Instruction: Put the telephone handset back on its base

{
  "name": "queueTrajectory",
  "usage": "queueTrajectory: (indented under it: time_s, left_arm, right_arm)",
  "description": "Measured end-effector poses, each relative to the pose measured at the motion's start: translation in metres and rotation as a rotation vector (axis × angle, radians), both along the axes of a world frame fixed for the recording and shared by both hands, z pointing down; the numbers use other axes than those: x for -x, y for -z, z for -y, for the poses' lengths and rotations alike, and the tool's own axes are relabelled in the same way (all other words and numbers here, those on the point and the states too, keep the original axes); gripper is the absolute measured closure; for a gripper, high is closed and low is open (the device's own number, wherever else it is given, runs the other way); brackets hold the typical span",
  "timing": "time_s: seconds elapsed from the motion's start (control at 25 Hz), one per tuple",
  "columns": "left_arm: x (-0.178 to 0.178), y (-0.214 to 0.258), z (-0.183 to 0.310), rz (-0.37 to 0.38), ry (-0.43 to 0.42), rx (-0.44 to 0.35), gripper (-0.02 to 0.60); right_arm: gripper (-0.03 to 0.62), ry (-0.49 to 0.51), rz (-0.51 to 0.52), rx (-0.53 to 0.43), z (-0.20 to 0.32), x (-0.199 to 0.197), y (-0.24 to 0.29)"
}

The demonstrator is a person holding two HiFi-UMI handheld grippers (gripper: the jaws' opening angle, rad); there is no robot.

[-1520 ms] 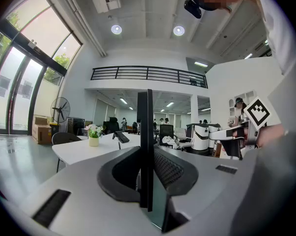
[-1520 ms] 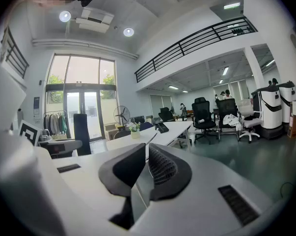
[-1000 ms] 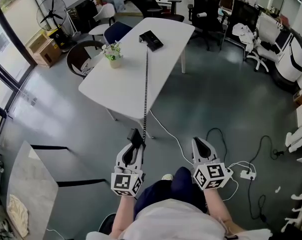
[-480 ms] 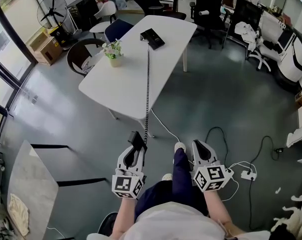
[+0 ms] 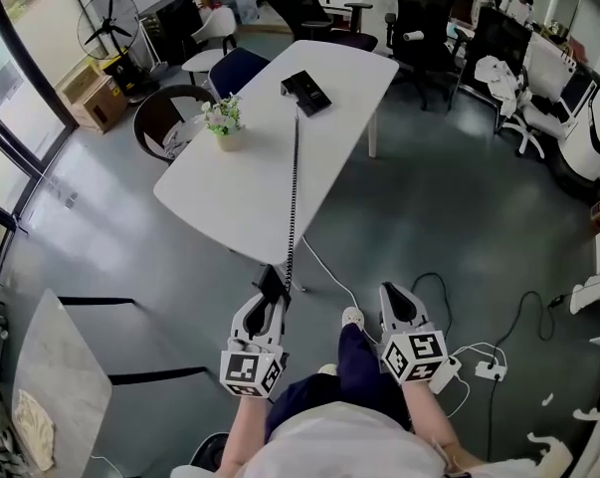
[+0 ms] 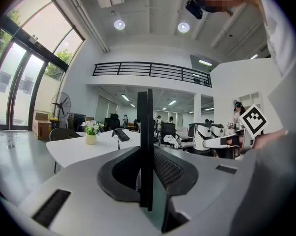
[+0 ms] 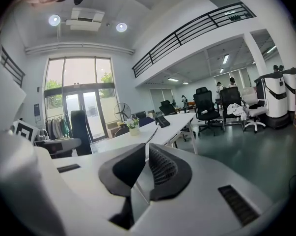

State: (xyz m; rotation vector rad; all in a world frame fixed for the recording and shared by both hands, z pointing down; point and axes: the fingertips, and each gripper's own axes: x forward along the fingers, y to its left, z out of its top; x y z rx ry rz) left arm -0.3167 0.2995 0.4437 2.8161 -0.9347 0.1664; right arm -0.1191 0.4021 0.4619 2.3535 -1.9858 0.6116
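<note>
Lower centre-left: left tongs [image 5: 268, 297] clenched on the black handset [image 5: 272, 279], which is held edge-on, just off the near edge of the white surface [image 5: 230, 202]. Coiled cord [image 5: 294, 187] runs straight from the handset across the surface to the base [image 5: 305, 90], upper centre. Lower centre-right: right tongs [image 5: 396, 297] closed together, nothing between them.

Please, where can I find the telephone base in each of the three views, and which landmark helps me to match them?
Head view: the telephone base lies at top centre, at the far end of the white table.
Left gripper view: the base is small, left of centre, beside the jaws.
Right gripper view: the base is small, near centre, above the jaws.
Shared landmark: the potted plant on that table.
</note>
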Motion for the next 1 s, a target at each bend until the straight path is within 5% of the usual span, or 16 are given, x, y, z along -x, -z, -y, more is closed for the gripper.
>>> queueTrajectory:
  time_s: [1.0]
  left_arm:
    - [-0.125, -0.011, 0.125, -0.047, 0.128, 0.067, 0.495]
  right_arm:
    - [0.551, 0.119, 0.024, 0.000, 0.151, -0.135, -0.001]
